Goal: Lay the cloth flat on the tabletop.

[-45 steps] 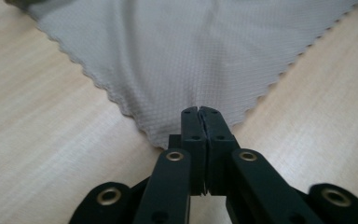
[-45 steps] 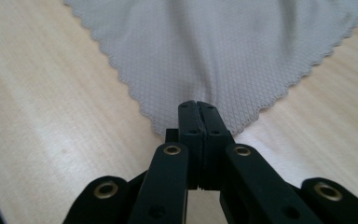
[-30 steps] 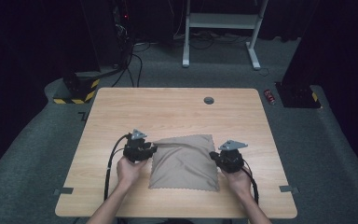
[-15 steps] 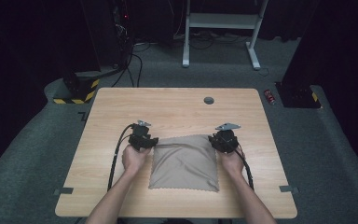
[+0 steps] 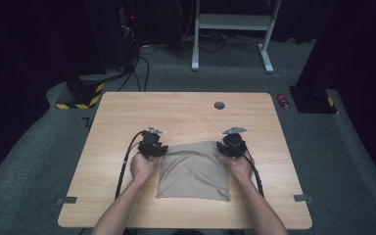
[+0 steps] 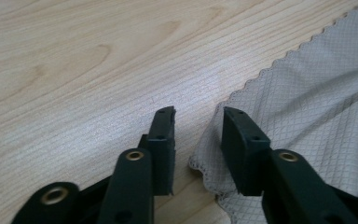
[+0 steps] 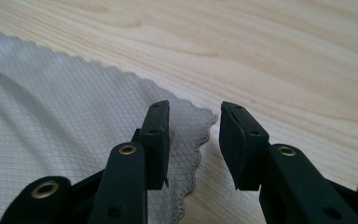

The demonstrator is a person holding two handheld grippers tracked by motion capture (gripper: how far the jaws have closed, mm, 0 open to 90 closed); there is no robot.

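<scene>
A tan cloth [image 5: 194, 170] lies flat on the near middle of the tabletop [image 5: 186, 110]. The left tool [image 6: 196, 133] sits at its far left corner, the right tool [image 7: 193, 133] at its far right corner, both with jaws apart and straddling the scalloped edge, clamped on nothing

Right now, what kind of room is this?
Probably a lab or workshop: a wooden table on grey carpet, cables trailing from dark equipment behind, and a white metal stand. A cloth lies on the table.
</scene>
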